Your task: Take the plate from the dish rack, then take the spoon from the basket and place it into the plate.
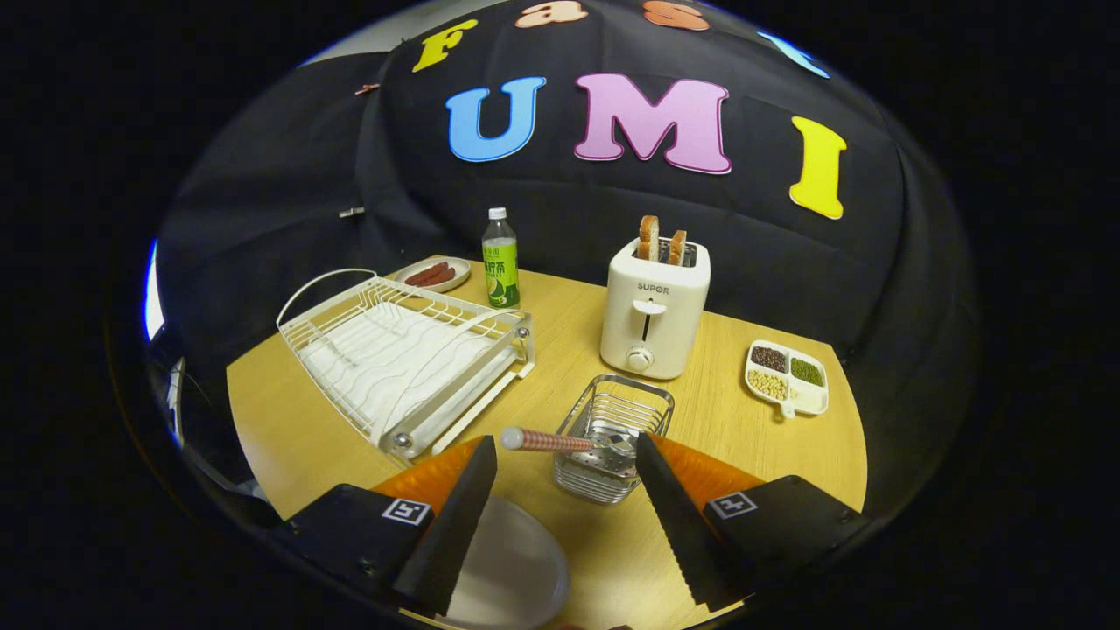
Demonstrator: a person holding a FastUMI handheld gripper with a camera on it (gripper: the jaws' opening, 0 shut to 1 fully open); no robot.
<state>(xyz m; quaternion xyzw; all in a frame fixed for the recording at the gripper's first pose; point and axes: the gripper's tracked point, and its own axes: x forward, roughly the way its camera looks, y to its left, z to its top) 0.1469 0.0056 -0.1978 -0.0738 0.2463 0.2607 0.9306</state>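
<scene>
A round wooden table (744, 437) seen from a camera riding on a handheld gripper (567, 503). Its two black, serrated fingers (459, 516) stand wide apart and hold nothing.

The white plate (516, 569) already lies on the table at about 7 o'clock from the gap between the fingers, partly under the left finger. The white wire dish rack (402, 359) at 10 o'clock looks empty, so the first step appears done and fetching the spoon is the step in hand.

The spoon (560, 440) rests in a small wire basket (612, 437) just ahead of the fingers at 12 o'clock. Its red-patterned handle sticks out over the basket's rim toward 9 o'clock, with the metal bowl inside the basket.

The next move likely calls for easing forward so the fingers straddle the handle, closing on it, lifting it free of the wires, then drawing back to the plate. The basket's rim and the rack's near corner, just beside the handle's tip, could get in the way.

Farther off: a white toaster (652, 315) with two slices of bread at 12 o'clock, a green drink bottle (500, 262) and a small dish of sausages (433, 274) at 11 o'clock, and a divided dish of beans (787, 376) at 2 o'clock, all well apart from the basket.
</scene>
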